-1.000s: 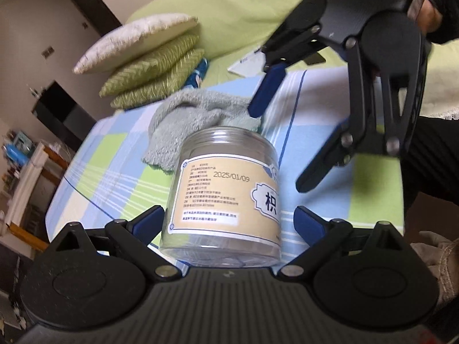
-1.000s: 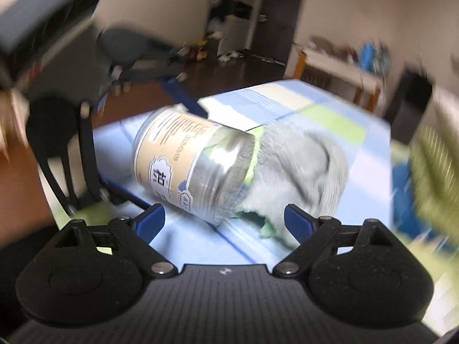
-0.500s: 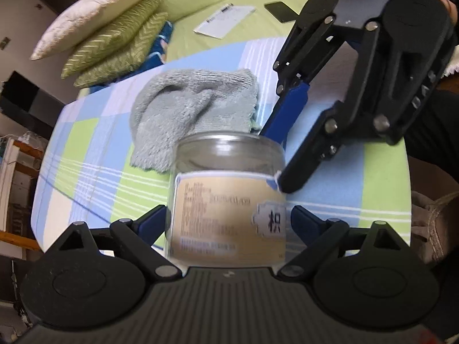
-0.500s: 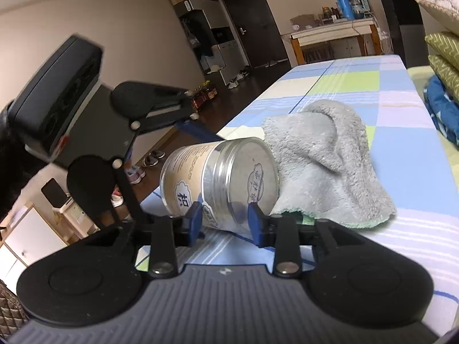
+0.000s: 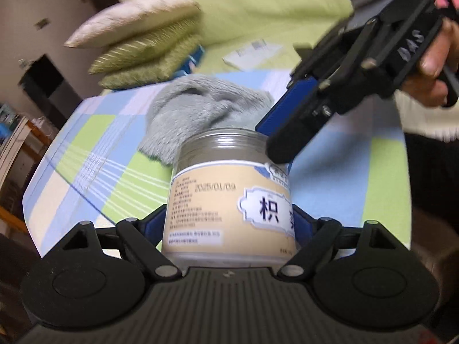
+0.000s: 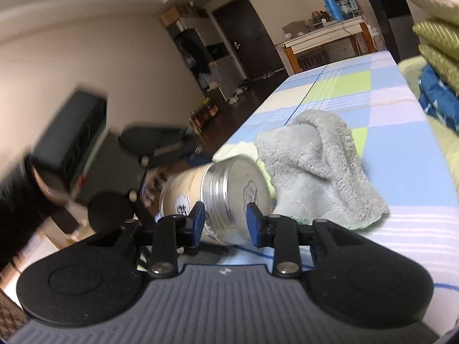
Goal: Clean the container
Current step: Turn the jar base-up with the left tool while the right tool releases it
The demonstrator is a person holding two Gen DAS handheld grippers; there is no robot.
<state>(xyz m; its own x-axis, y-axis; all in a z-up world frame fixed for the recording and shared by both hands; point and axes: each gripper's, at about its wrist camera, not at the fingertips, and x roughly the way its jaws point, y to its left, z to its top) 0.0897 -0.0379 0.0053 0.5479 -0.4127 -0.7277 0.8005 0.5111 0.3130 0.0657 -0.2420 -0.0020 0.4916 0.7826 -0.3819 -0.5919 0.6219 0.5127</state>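
Note:
A clear plastic jar point(image 5: 229, 200) with a tan label is tilted over the checked tablecloth, its lid end away from my left camera. My left gripper point(image 5: 229, 218) is shut on the jar's body, a blue pad on each side. In the right wrist view the jar's ribbed clear lid point(image 6: 243, 189) faces the grey towel point(image 6: 315, 172). My right gripper point(image 6: 225, 220) has its jaws narrow, with the lid's near edge between them. In the left wrist view the right gripper point(image 5: 275, 143) meets the lid's rim at the right, held by a hand point(image 5: 430, 57).
The grey towel point(image 5: 206, 109) lies bunched just beyond the jar on the blue and green tablecloth point(image 5: 86, 157). Stacked cushions point(image 5: 143, 43) and a paper point(image 5: 252, 51) rest on the green cover behind. The table's left edge drops to a dark floor.
My left jaws have come in from wide apart and now clamp the jar. The right gripper rolled, narrowed its jaws and came down onto the lid's edge.

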